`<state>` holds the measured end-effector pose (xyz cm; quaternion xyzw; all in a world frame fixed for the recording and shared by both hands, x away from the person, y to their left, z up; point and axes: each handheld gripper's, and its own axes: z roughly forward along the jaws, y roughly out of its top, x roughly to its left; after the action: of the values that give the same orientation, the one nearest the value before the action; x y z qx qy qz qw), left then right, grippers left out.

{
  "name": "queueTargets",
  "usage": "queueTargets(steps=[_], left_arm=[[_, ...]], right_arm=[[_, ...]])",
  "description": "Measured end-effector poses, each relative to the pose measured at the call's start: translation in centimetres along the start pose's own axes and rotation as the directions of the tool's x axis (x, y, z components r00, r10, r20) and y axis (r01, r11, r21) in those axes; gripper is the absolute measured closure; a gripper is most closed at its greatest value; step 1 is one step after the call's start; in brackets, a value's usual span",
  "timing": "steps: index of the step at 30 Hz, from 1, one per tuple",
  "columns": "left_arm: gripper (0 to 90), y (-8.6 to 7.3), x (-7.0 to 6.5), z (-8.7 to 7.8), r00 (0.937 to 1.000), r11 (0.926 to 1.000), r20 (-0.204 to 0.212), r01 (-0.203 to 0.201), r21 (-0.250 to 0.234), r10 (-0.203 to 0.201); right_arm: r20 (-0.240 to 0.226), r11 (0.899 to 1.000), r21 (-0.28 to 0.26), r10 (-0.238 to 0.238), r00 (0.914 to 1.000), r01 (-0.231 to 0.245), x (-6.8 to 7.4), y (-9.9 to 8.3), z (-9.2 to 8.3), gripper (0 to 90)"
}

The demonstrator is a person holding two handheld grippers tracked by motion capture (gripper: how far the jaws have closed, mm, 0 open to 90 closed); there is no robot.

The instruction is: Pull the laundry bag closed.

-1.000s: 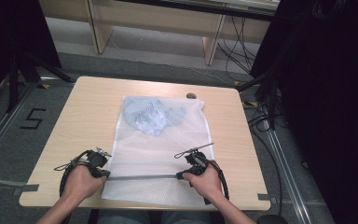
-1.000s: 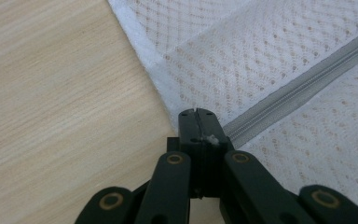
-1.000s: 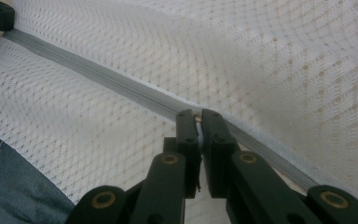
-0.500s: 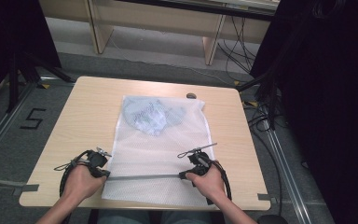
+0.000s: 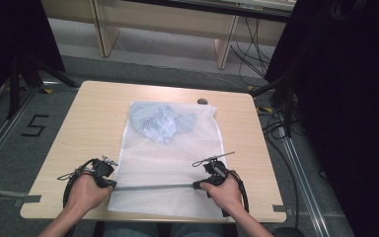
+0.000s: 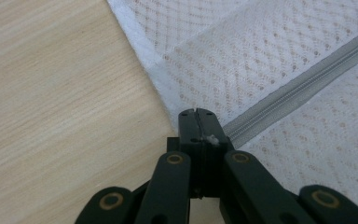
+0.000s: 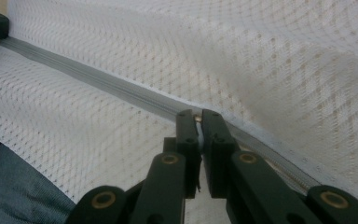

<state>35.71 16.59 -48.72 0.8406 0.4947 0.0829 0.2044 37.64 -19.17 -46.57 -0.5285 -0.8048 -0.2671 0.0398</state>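
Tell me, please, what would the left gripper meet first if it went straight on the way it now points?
The left gripper is shut on the mesh bag at the zipper end, so more mesh comes first, probably; depth is unclear.

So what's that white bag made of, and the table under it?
The white bag looks like thin woven mesh, probably polyester: tiny holes show all over and the clothes inside show through. Its grey zipper looks like plastic coil on fabric tape. The table looks like smooth, matte, pale wood-grain laminate.
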Motion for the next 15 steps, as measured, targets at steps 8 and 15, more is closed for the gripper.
queueTargets(steps=[8,15], left_arm=[[90.0,0.07,0.06,-0.01,1.0000,1.0000,0.003,-0.004,0.007,0.004],[90.0,0.05,0.18,0.00,0.9999,1.0000,0.008,-0.008,0.005,0.008]], right_arm=[[0.002,1.000,-0.005,0.003,1.0000,-0.003,-0.07,0.16,-0.26,87.0],[-0.017,1.000,0.010,0.015,0.9997,-0.015,-0.39,0.25,-0.36,87.0]])
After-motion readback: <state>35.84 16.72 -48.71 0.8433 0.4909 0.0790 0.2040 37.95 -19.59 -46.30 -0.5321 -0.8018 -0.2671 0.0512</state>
